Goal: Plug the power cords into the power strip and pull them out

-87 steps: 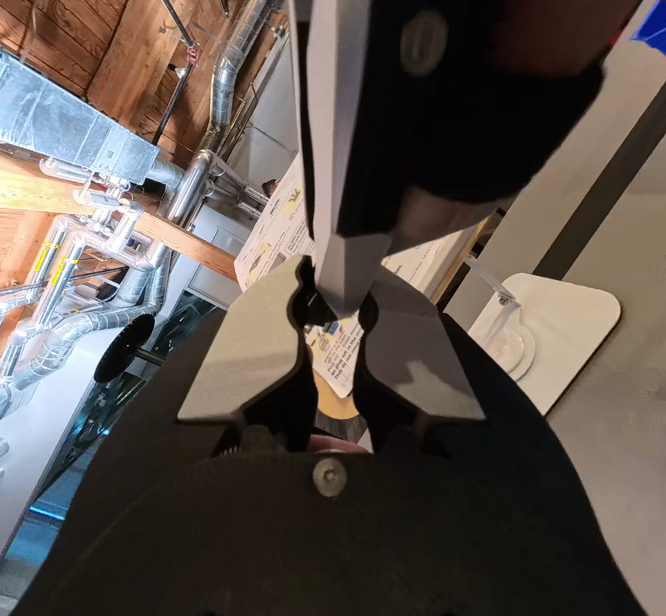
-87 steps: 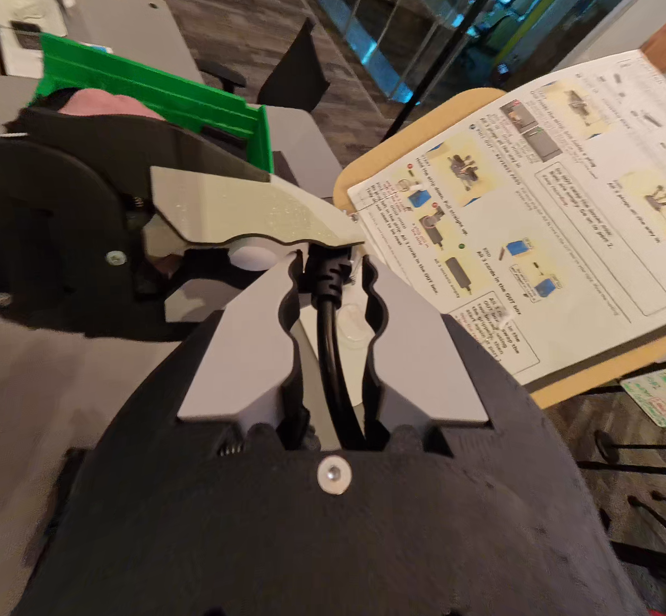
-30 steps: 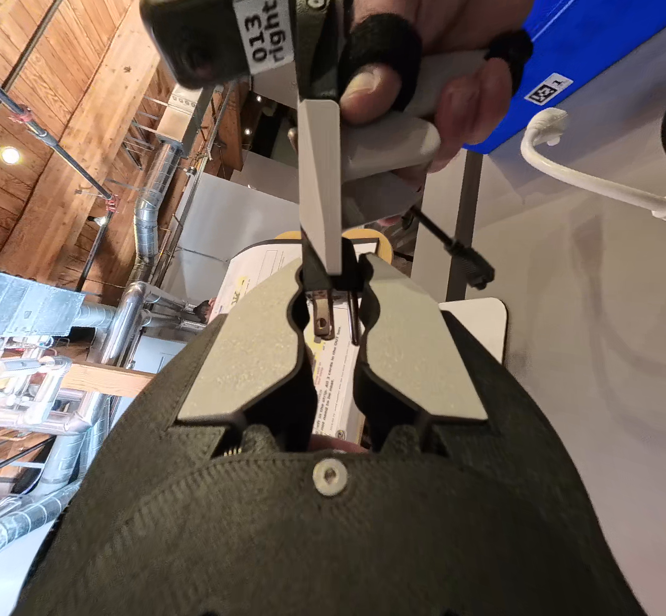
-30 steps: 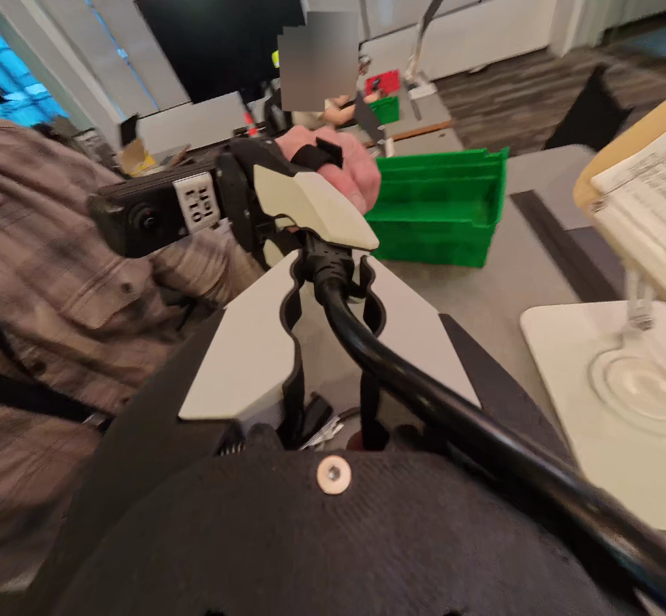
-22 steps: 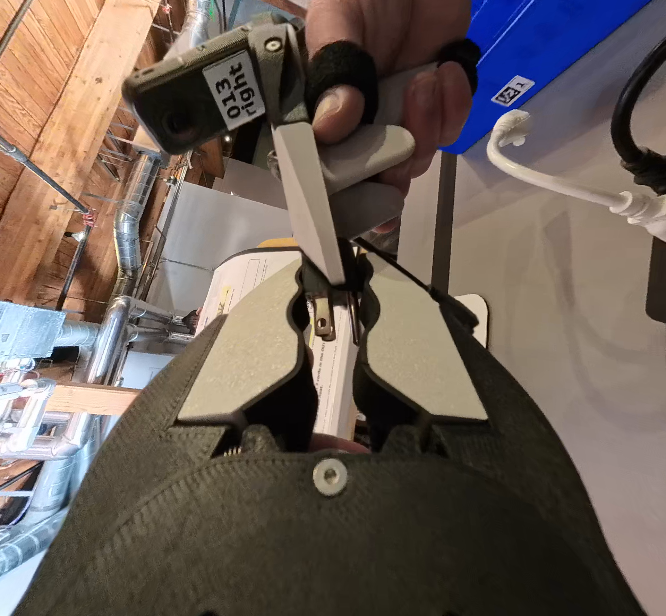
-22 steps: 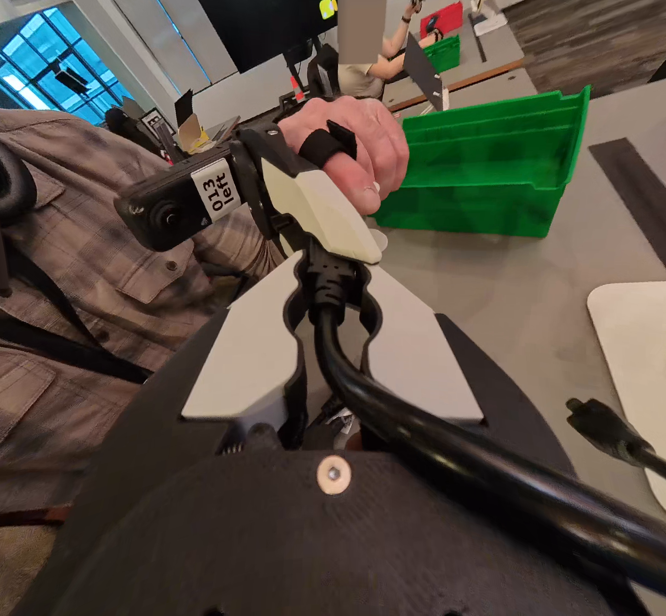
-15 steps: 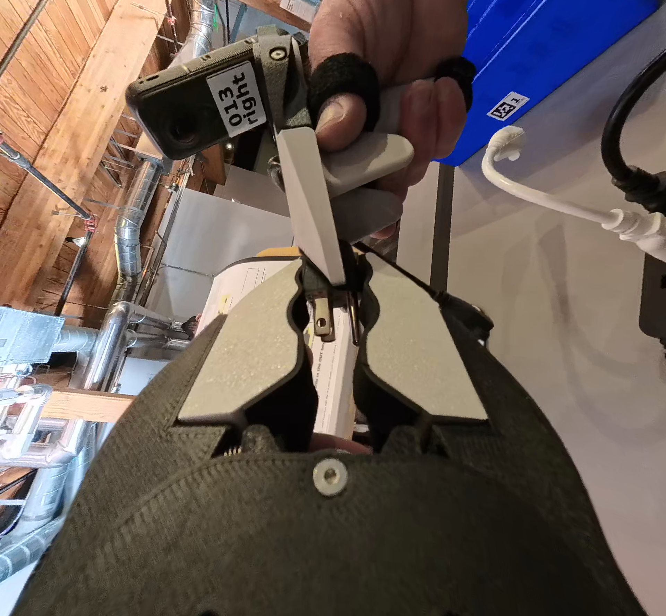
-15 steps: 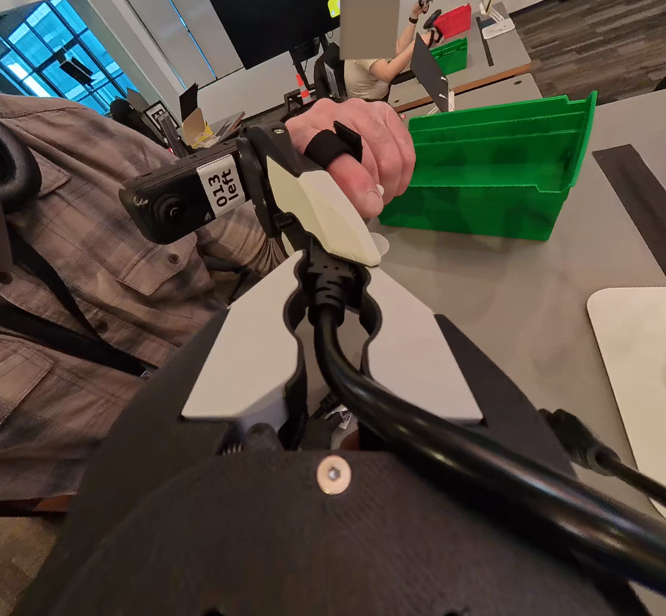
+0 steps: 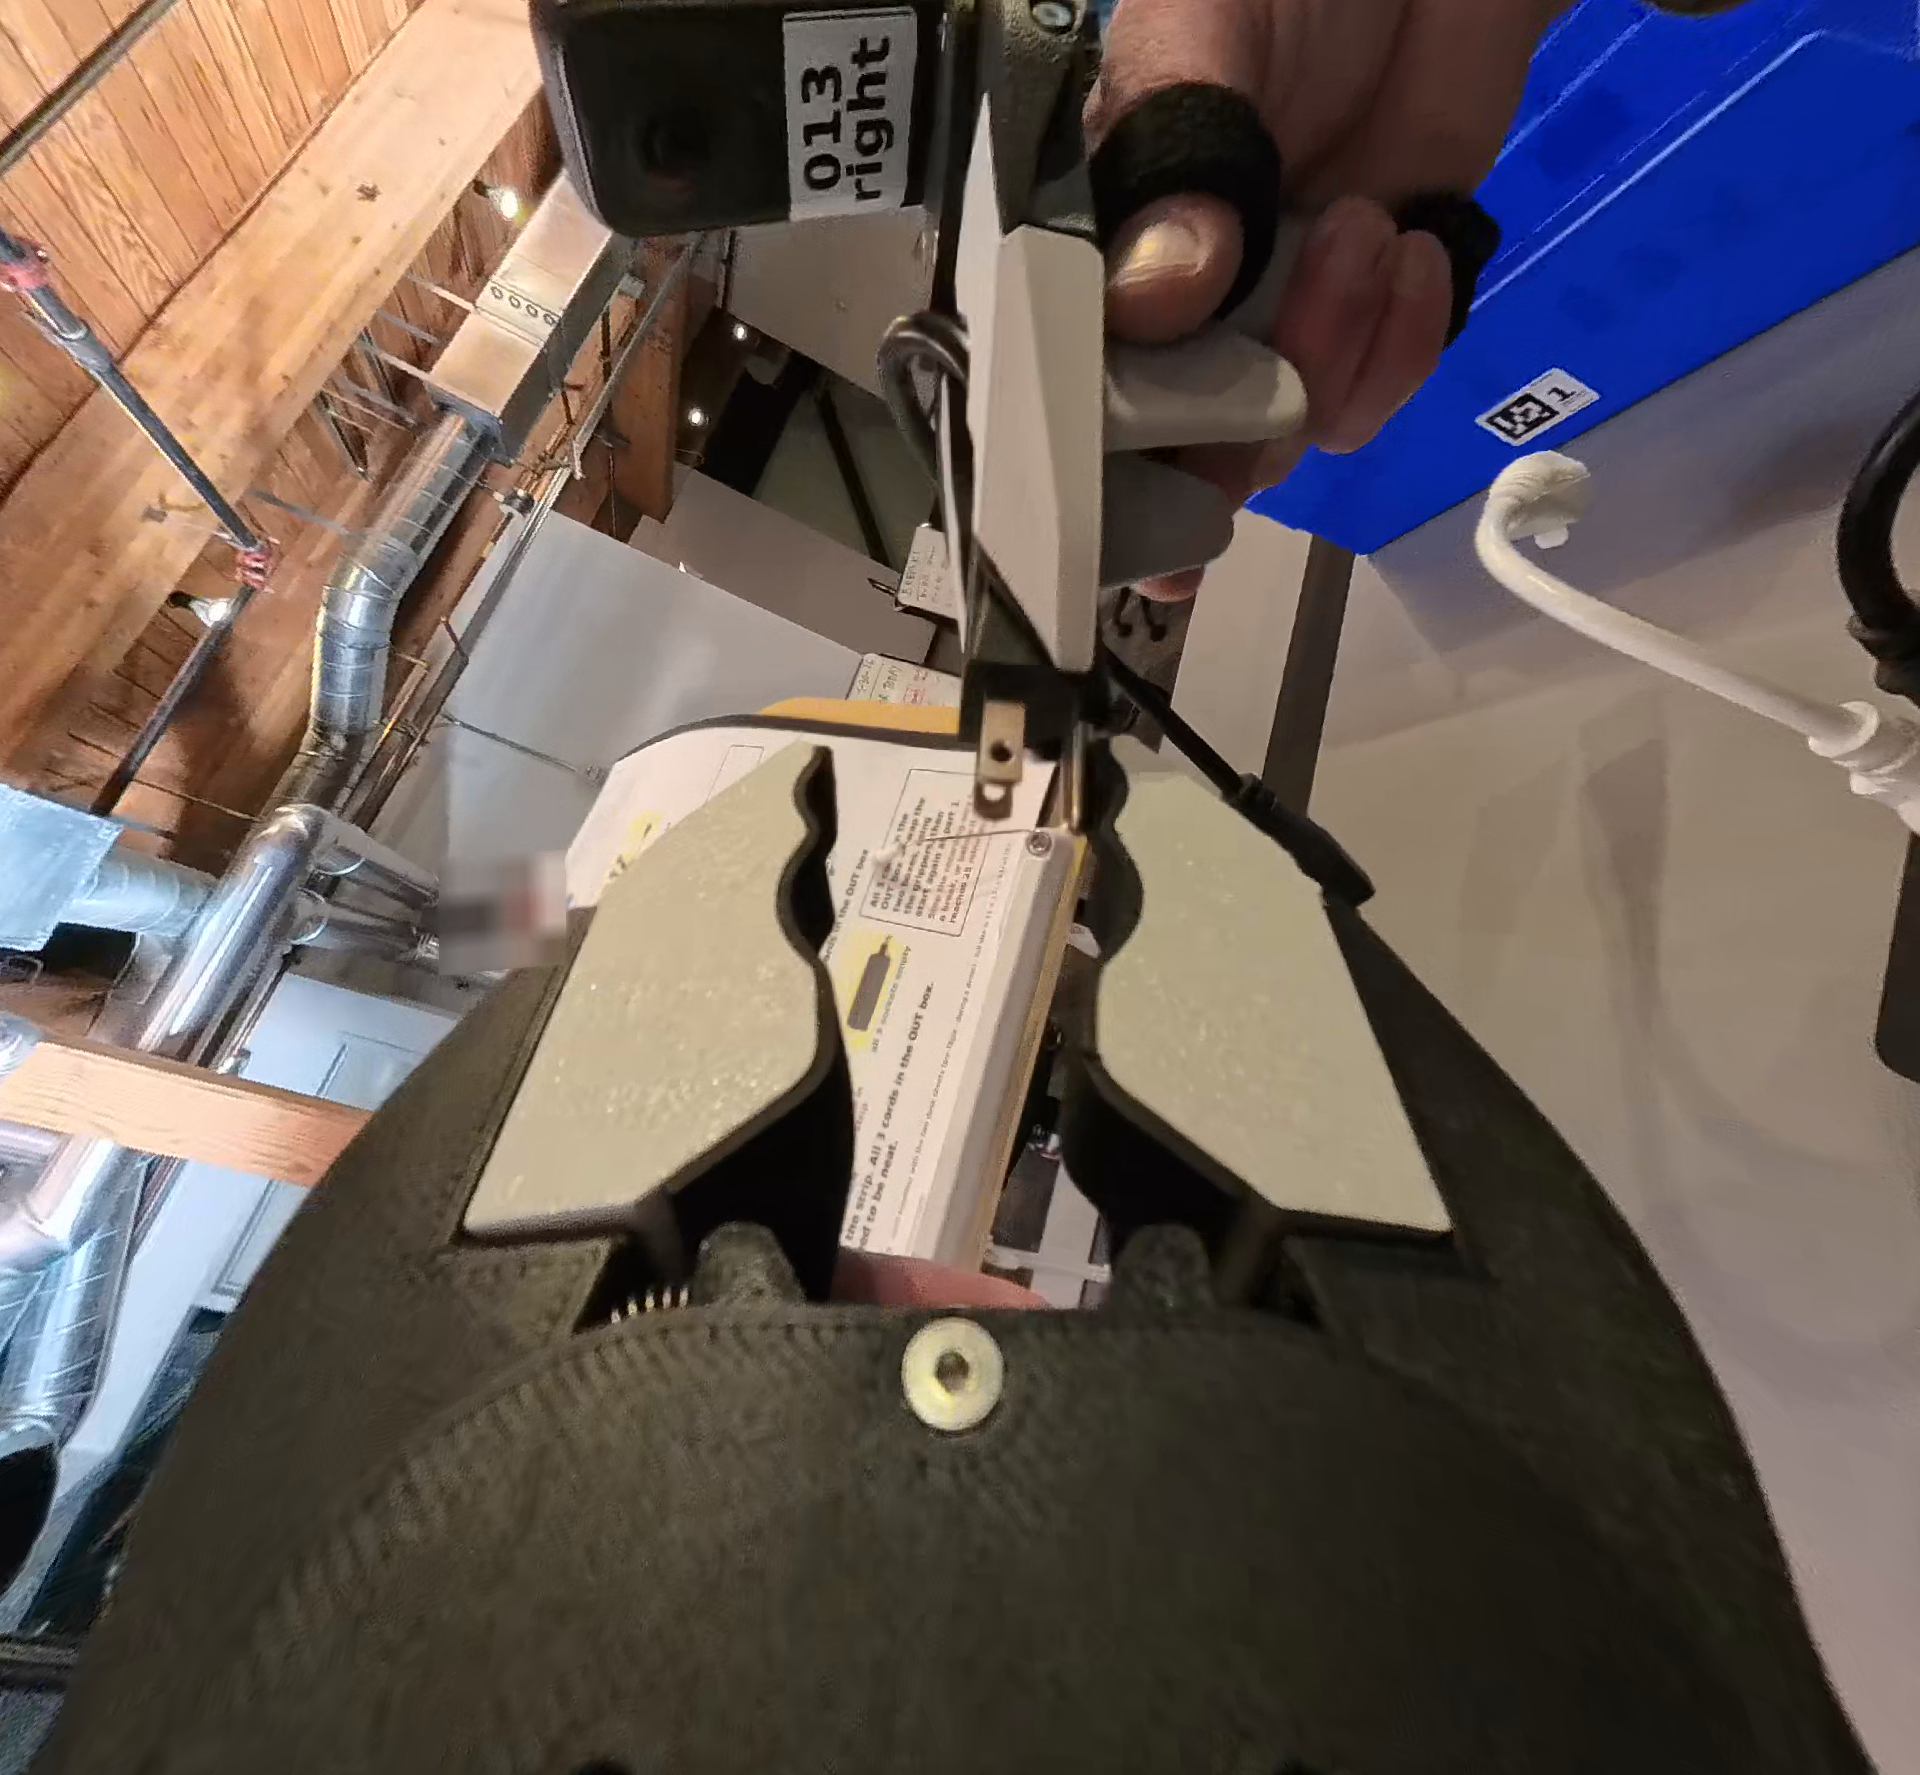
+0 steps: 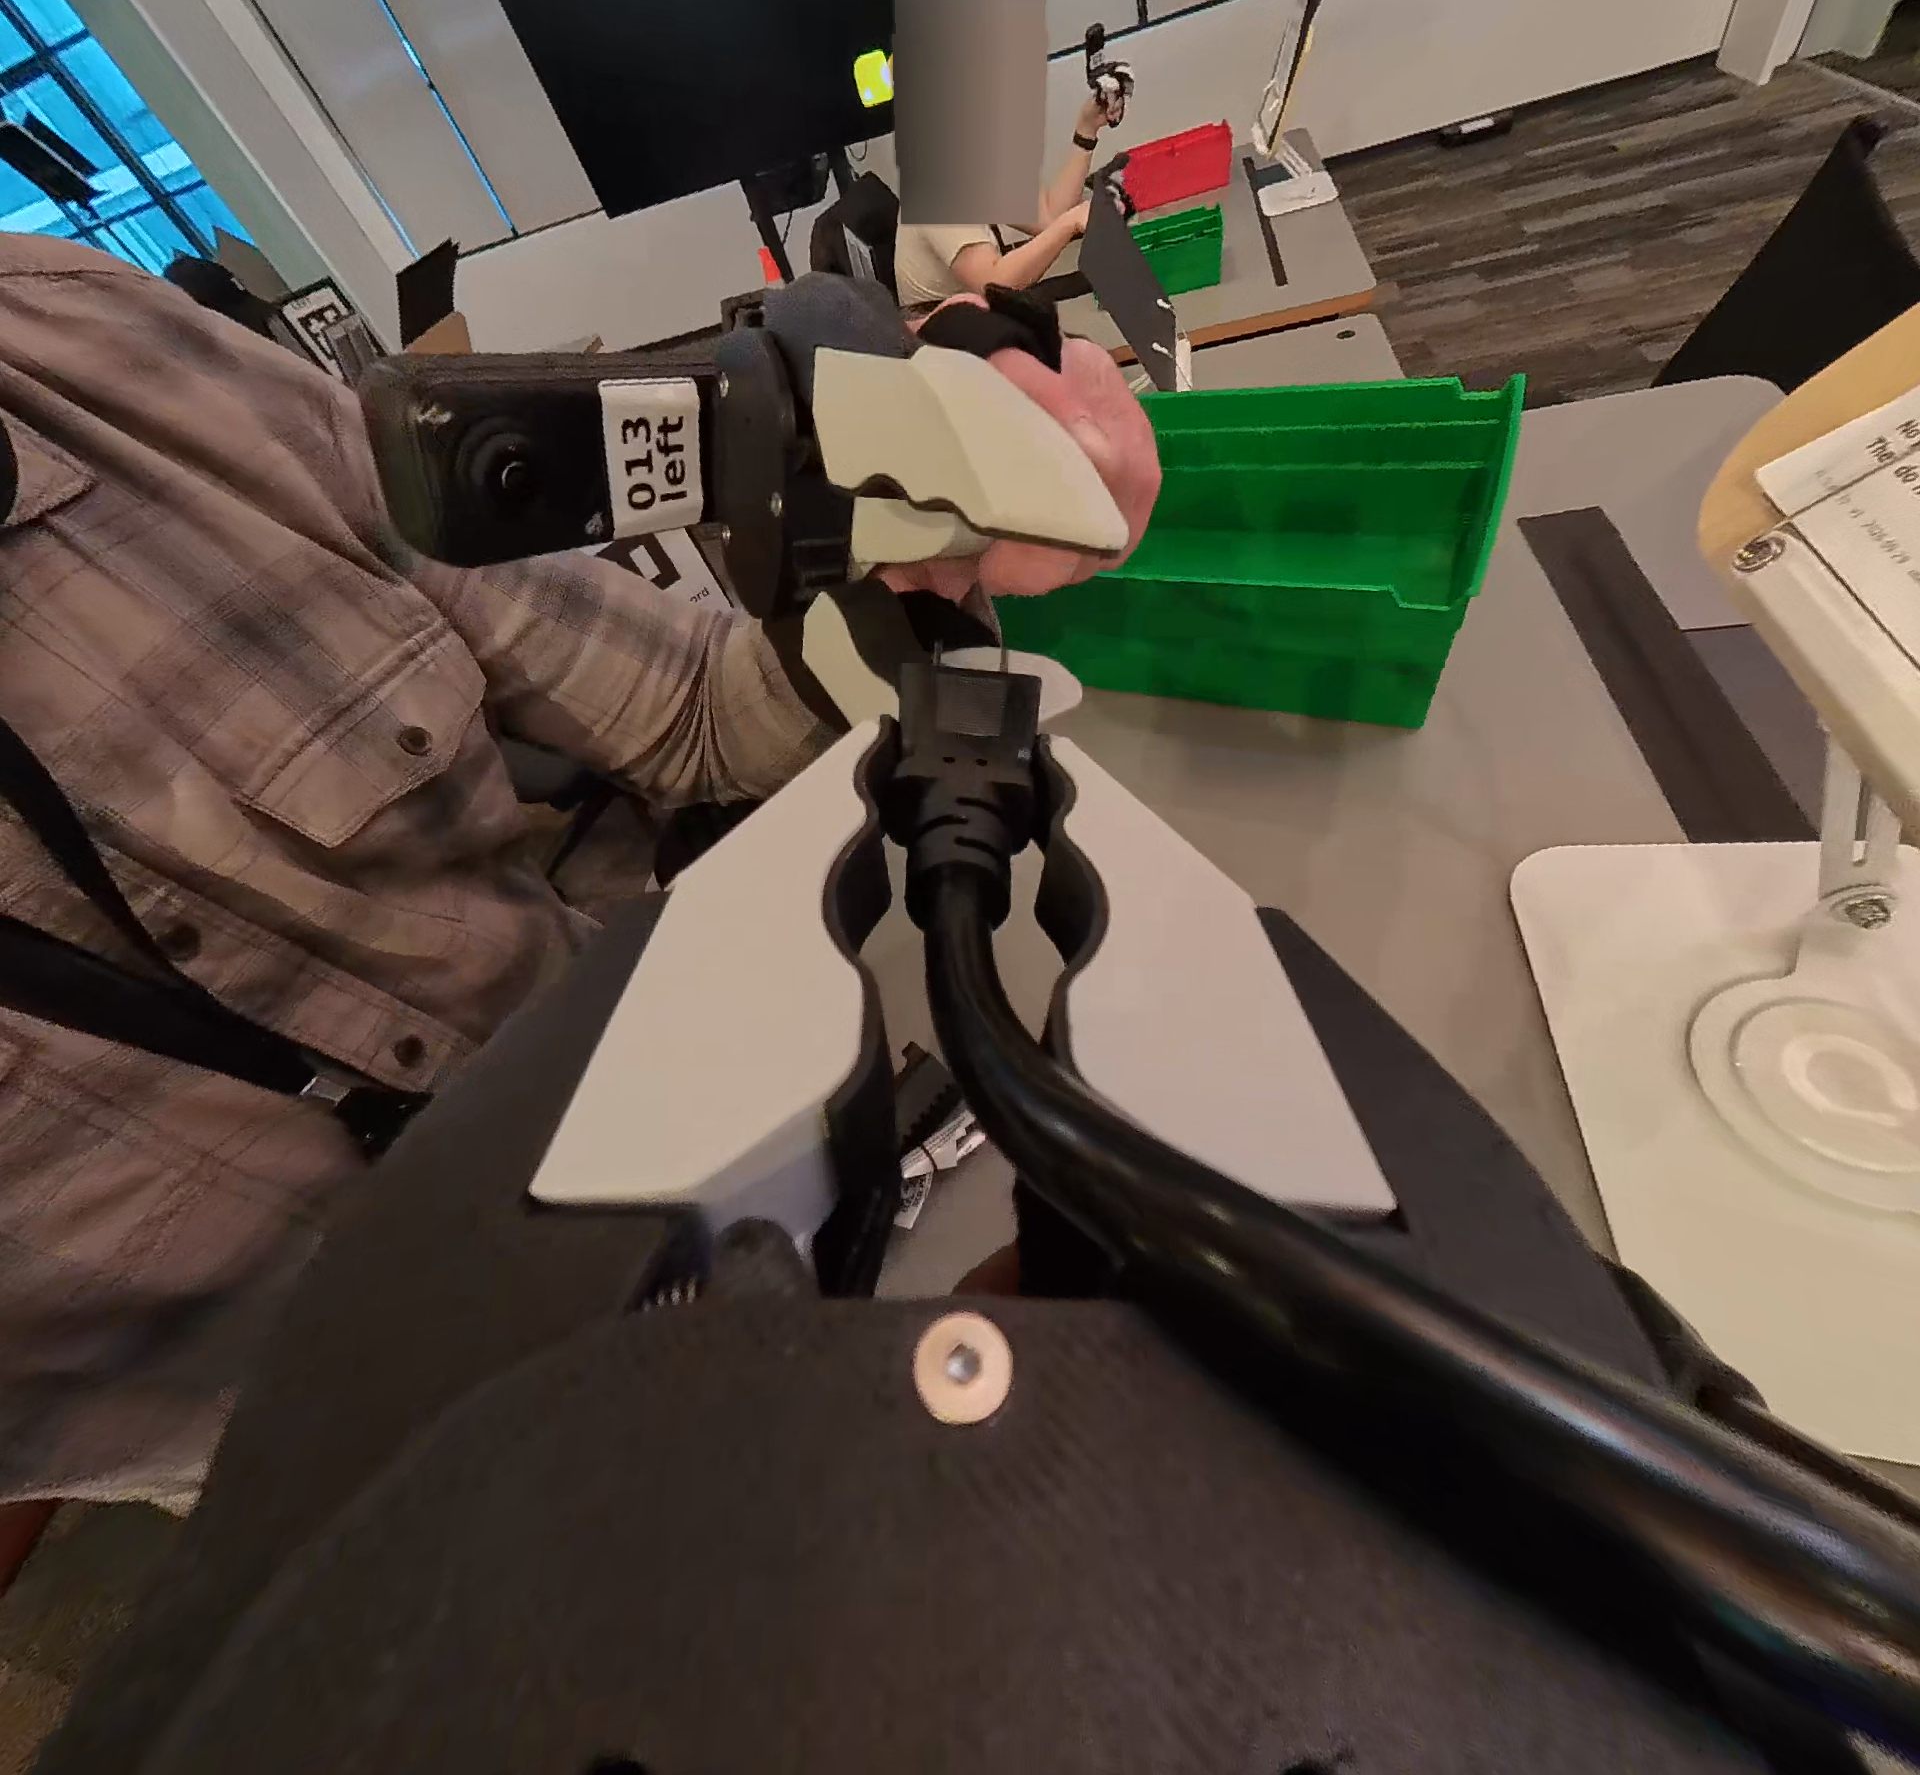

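My right gripper is shut on a black plug at its ribbed neck. Its thick black cord runs back to the lower right. In the left wrist view the same plug points its metal prongs toward my left gripper, which is open and empty, its tips on either side of the prongs. The right gripper's fingers come down from above, held by a hand. A dark block, only partly in view, shows at the right edge.
A blue bin stands on the grey table, with a white cable and a black cable beside it. A green bin sits behind the left gripper. A white stand base holds an instruction sheet at the right. Left and right tips are no more than a few centimetres apart.
My left gripper has opened and let go of the plug's prongs. My right gripper keeps hold of the plug and has drawn slightly away from the left one.
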Tool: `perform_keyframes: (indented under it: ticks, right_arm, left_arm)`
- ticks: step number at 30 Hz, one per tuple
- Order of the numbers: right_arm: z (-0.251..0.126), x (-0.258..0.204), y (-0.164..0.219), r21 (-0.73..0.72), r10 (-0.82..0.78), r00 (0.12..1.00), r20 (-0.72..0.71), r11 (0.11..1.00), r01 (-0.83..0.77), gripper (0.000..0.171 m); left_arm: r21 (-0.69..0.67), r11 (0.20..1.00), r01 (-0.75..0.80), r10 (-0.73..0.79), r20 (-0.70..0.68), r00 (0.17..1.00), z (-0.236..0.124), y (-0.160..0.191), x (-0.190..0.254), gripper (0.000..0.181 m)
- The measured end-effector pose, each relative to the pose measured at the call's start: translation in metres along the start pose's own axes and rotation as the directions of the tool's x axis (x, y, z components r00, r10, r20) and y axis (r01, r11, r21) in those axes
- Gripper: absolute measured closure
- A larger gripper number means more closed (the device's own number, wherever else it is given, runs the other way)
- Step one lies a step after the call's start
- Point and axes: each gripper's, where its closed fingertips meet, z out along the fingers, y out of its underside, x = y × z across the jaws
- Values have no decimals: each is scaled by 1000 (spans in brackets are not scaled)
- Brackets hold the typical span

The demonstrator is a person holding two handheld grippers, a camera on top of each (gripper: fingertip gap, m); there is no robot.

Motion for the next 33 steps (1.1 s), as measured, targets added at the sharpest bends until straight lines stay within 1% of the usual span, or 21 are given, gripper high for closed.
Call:
perform_keyframes:
  ticks: [2, 4, 8, 11, 14, 15, 18, 20, 23, 24, 26, 27, 28, 31, 33]
  right_arm:
    - [0, 2, 0, -18, -13, 1000, -20, 1000, 12, 149]
    - [0, 2, 0, -36, -23, 999, -22, 999, 22, 149]
    - [-4, 6, 0, -96, -63, 995, -73, 994, 56, 150]
    - [-11, 11, 5, -173, -107, 985, -133, 981, 83, 150]
    - [-16, 9, 13, -270, -149, 973, -175, 958, 98, 150]
    - [-18, 8, 16, -296, -159, 969, -188, 950, 99, 150]
    - [-24, 3, 20, -311, -155, 966, -208, 947, 85, 146]
    - [-28, 0, 26, -326, -153, 963, -220, 942, 76, 146]
    - [-31, -4, 34, -331, -141, 962, -234, 942, 58, 145]
    - [-33, -4, 38, -337, -139, 960, -242, 940, 52, 136]
    - [-36, -6, 43, -340, -132, 959, -251, 939, 40, 133]
    - [-37, -7, 46, -344, -130, 957, -260, 938, 34, 146]
    - [-40, -7, 48, -347, -128, 955, -268, 938, 28, 149]
    - [-44, -10, 53, -347, -119, 952, -281, 938, 15, 150]
    - [-47, -11, 56, -349, -117, 950, -289, 937, 10, 149]
  left_arm:
    - [10, 1000, 18, -18, -25, 1000, -2, 1, 1, 138]
    - [2, 1000, 22, -22, -38, 999, -3, 4, 2, 139]
    - [-28, 998, 59, -61, -84, 995, -5, 15, 4, 140]
    - [-81, 992, 95, -106, -152, 983, -5, 28, 13, 139]
    - [-121, 977, 177, -203, -258, 945, -1, 40, 31, 137]
    - [-136, 970, 200, -233, -309, 922, 0, 44, 41, 137]
    - [-213, 944, 252, -326, -477, 816, -2, 57, 77, 135]
    - [-259, 925, 277, -378, -580, 722, -5, 61, 104, 133]
    - [-334, 914, 230, -403, -691, 601, -10, 69, 144, 126]
    - [-355, 910, 213, -411, -715, 566, -10, 71, 157, 125]
    - [-370, 906, 206, -422, -750, 509, -7, 73, 178, 126]
    - [-375, 904, 203, -426, -766, 482, -5, 73, 189, 128]
    - [-383, 903, 194, -429, -780, 455, -4, 75, 200, 129]
    - [-416, 892, 179, -452, -810, 372, -4, 77, 230, 129]
    - [-435, 889, 143, -456, -816, 356, -4, 82, 244, 129]
